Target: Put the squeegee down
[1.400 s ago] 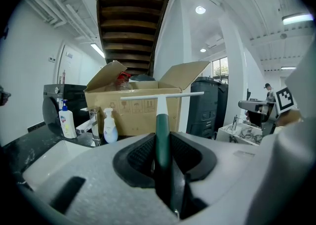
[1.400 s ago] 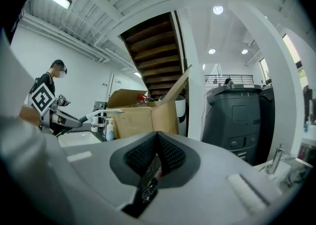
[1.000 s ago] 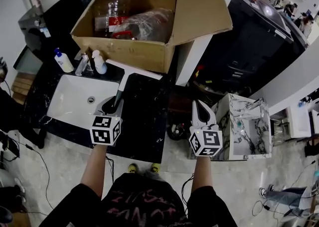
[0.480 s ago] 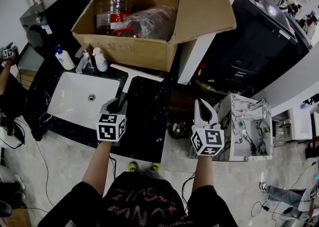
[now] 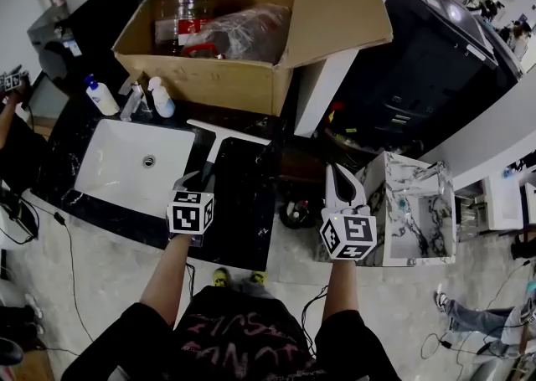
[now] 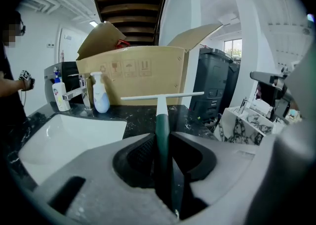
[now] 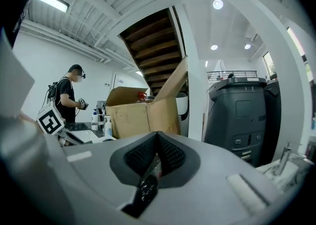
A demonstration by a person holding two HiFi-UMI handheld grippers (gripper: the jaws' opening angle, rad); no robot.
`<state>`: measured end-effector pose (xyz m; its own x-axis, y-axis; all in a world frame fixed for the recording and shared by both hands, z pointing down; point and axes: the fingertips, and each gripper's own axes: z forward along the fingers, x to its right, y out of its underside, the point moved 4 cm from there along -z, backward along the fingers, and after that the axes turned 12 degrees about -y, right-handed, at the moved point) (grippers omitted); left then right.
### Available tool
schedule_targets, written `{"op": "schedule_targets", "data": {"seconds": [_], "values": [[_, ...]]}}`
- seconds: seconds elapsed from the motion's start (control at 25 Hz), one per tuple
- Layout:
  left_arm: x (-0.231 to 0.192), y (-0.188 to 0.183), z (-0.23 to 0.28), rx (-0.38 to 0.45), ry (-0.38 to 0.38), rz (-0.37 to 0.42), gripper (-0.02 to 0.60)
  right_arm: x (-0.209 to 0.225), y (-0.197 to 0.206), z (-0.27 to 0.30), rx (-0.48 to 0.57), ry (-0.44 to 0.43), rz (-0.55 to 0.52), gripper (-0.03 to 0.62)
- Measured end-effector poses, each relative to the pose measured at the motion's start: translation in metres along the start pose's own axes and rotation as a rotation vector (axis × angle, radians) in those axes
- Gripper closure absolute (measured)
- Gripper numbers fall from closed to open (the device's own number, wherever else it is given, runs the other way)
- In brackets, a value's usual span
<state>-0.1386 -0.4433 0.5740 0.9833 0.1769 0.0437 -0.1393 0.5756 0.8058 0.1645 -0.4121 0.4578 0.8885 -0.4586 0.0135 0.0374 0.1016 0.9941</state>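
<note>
An open cardboard box (image 5: 209, 78) fills the upper centre; a white sink (image 5: 117, 178) lies at left, a blue-capped bottle (image 5: 100, 97) above it.

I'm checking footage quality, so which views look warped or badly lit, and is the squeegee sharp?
Head view: fisheye bending, dim, the black counter hides detail beside the bright white sink. Left gripper view: dark vignette at the corners, squeegee sharp between the jaws. Right gripper view: ceiling light glares, edges bowed.
</note>
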Motion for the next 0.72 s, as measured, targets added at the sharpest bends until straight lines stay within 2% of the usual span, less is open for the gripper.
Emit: {"op": "schedule_targets", "data": {"seconds": [0.48, 0.72], "values": [[0.010, 0.035, 0.021, -0.115, -0.011, 0.025, 0.479, 0.015, 0.005, -0.008, -0.014, 0.023, 0.006, 0.583], [0.014, 0.041, 0.027, -0.146, -0.011, 0.005, 0.479, 0.021, 0.008, -0.010, -0.017, 0.027, 0.010, 0.583]]}}
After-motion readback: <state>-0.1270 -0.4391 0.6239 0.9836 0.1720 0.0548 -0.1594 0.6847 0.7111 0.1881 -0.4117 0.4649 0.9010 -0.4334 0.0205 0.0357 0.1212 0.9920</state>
